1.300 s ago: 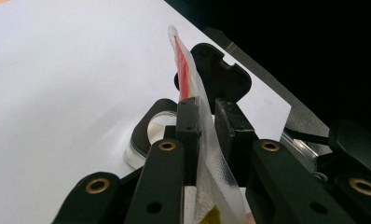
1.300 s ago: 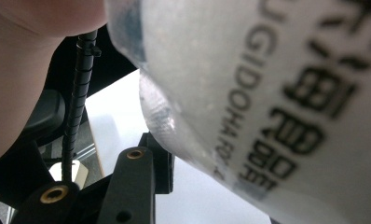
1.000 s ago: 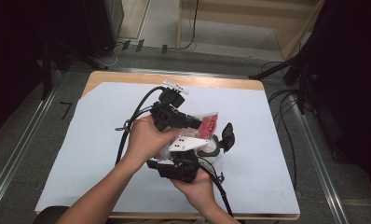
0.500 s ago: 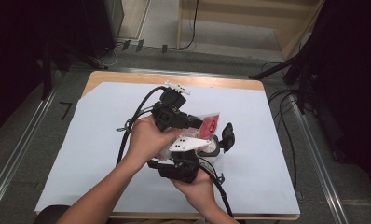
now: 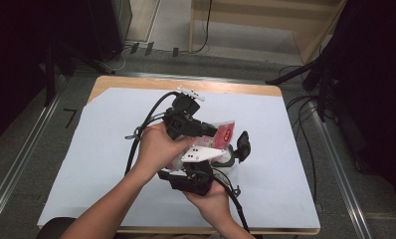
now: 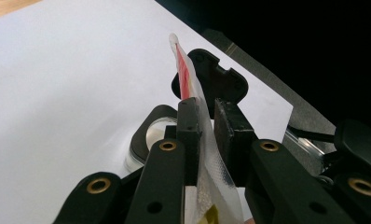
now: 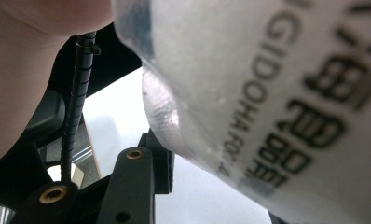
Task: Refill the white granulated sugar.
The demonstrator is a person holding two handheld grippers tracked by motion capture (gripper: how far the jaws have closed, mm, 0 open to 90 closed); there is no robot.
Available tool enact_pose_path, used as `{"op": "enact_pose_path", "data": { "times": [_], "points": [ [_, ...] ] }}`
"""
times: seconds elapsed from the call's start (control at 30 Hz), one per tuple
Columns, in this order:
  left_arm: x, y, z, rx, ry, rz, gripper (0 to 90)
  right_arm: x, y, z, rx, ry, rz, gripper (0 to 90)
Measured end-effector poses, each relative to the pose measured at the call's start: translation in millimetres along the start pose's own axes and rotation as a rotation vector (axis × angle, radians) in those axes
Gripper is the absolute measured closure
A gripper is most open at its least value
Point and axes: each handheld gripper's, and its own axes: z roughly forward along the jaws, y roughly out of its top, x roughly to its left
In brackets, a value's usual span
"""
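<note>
High view: fixed above the near table edge, looking forward and down; whole table in frame, floor beyond at top. Forearms enter from bottom centre.

Left gripper view: rides low behind its jaws, very near, looking along them across the white tabletop toward dark upper right.

Right gripper view: closer still, packet pressed near the lens, blurred.

Shared by all three: packet, white tabletop.

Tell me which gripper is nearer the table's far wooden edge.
Left. The left gripper, shut on the clear plastic pouch with red print, lies closer to the far wooden edge. The right gripper sits beneath it in the high view, toward the near edge.
</note>
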Motion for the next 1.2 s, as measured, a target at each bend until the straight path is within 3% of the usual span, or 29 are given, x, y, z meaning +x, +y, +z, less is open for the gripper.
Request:
{"op": "enact_pose_path", "data": {
  "times": [0.73,1.2],
  "points": [
    [0.8,3.0,2.4,0.006,-0.014,-0.001,81.0,-2.0,0.6,-1.5,0.002,-0.006,0.004,63.5],
    [-3.4,3.1,0.5,0.014,0.012,0.027,81.2,-0.5,0.1,-0.5,-0.005,-0.004,-0.005,63.3]
  ]
}}
